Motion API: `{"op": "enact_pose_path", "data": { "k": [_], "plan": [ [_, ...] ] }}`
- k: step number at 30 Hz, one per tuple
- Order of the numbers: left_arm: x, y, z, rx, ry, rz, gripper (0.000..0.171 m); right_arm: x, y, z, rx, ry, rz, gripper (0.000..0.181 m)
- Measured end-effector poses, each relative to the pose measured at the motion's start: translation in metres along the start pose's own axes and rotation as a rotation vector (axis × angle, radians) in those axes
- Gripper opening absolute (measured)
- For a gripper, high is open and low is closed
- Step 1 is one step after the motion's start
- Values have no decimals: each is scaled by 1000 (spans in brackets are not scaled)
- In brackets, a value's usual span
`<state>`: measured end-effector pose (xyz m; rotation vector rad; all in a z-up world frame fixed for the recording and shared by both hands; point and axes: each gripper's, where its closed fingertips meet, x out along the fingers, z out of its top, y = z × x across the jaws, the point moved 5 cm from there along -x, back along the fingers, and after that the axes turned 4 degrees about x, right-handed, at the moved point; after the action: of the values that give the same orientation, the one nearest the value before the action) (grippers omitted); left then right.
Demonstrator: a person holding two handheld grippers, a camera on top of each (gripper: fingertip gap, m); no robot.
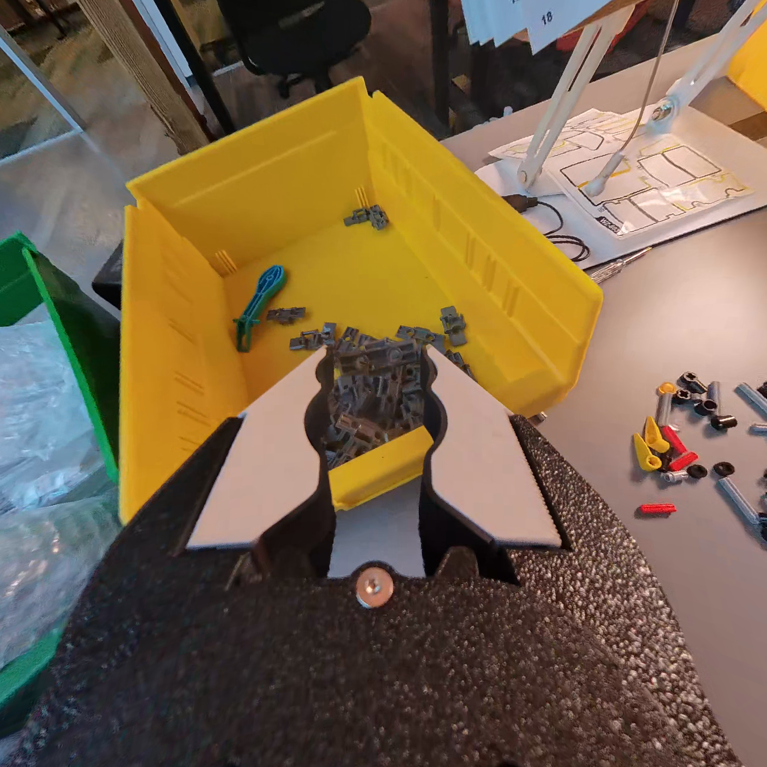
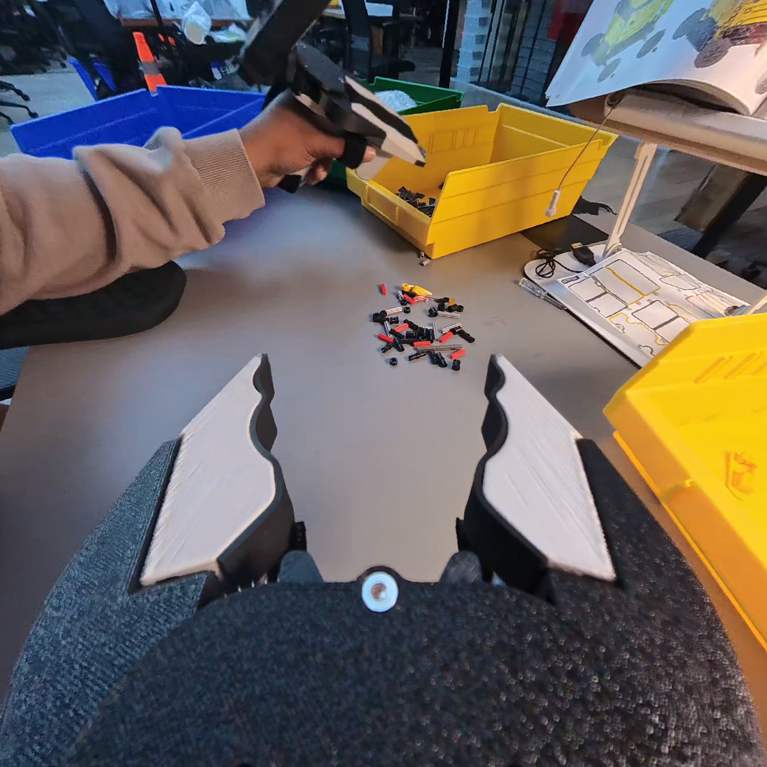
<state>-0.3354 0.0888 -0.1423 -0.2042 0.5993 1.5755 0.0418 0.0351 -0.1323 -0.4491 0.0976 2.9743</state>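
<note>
Left wrist view: your left gripper (image 1: 375, 352) hangs part-open and empty over the yellow bin (image 1: 489, 265).
Grey parts (image 1: 373, 390) heap inside it; your right gripper (image 2: 379, 361), wide open, perhaps hovers beside it.

The left gripper's (image 1: 375, 352) fingers (image 1: 274, 436) hide part of the grey clip heap (image 1: 373, 394) inside the yellow bin (image 1: 265, 174). Beside that bin, the green bin (image 1: 62, 315) runs off the picture's edge. Across the worktop (image 2: 332, 436), the scattered small parts (image 2: 421, 328) are too tiny to identify, and the sleeve (image 2: 103, 216) nearby is blurred.
</note>
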Motion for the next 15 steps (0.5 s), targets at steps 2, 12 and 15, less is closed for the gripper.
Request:
{"op": "enact_pose_path", "data": {
  "k": [2,12,15],
  "plan": [
    [1,-3,0,-27,-27,-24,50,1,6,-4,-10,40,40,101],
    [-84,-154,36,259,-264,-879,35,15,62,-49,-160,332,327,88],
    [-113,-210,9,471,-154,-1135,40,15,72,-59,-192,376,392,87]
  ]
}}
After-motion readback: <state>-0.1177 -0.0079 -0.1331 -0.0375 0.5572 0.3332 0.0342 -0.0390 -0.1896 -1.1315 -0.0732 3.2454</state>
